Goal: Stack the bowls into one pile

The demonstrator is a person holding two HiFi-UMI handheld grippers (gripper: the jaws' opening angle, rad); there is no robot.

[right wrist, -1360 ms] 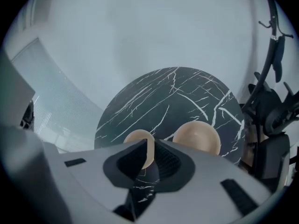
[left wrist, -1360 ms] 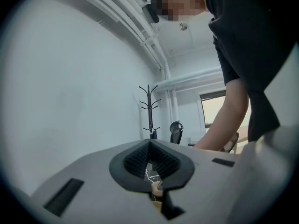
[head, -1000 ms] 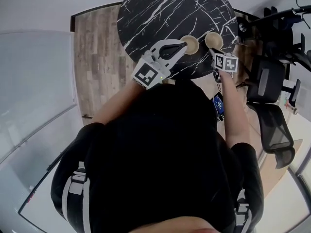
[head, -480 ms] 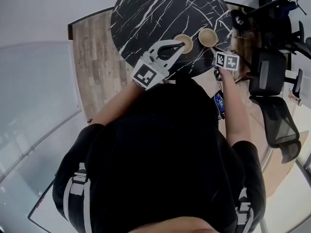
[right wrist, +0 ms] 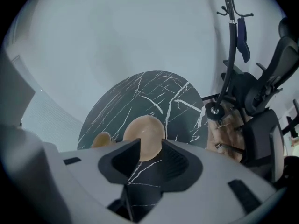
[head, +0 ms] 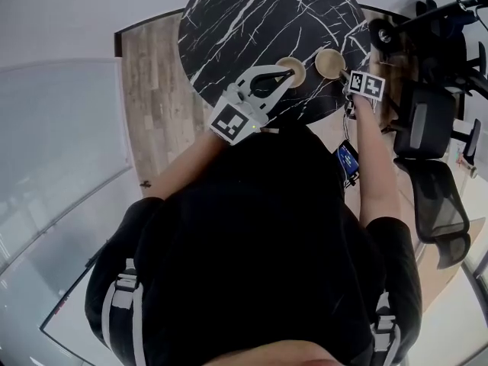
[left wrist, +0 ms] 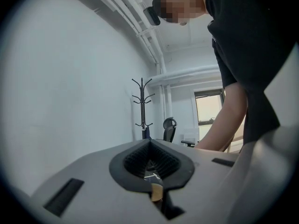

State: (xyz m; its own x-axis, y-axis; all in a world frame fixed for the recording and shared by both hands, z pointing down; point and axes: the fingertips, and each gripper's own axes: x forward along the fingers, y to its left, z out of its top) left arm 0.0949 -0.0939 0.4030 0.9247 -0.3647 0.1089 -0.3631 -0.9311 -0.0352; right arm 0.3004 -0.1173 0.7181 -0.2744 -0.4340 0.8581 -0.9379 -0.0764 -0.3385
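Note:
Two tan bowls sit on the round black marble table. My left gripper reaches across the near edge and is shut on the near rim of the left bowl; a tan sliver of that rim shows pinched in the left gripper. The right bowl rests on the table just ahead of my right gripper. That right gripper has just been opening; its jaws stand wide with the right bowl's near rim between the tips, untouched. The left bowl shows beside it.
Black office chairs crowd the floor right of the table. A coat stand rises behind them. Wooden flooring lies left of the table, with a glass partition further left. A blue object hangs at the person's right side.
The right gripper's marker cube has shifted up and to the right, closer beside the right bowl. The left gripper has stayed on the left bowl's rim.

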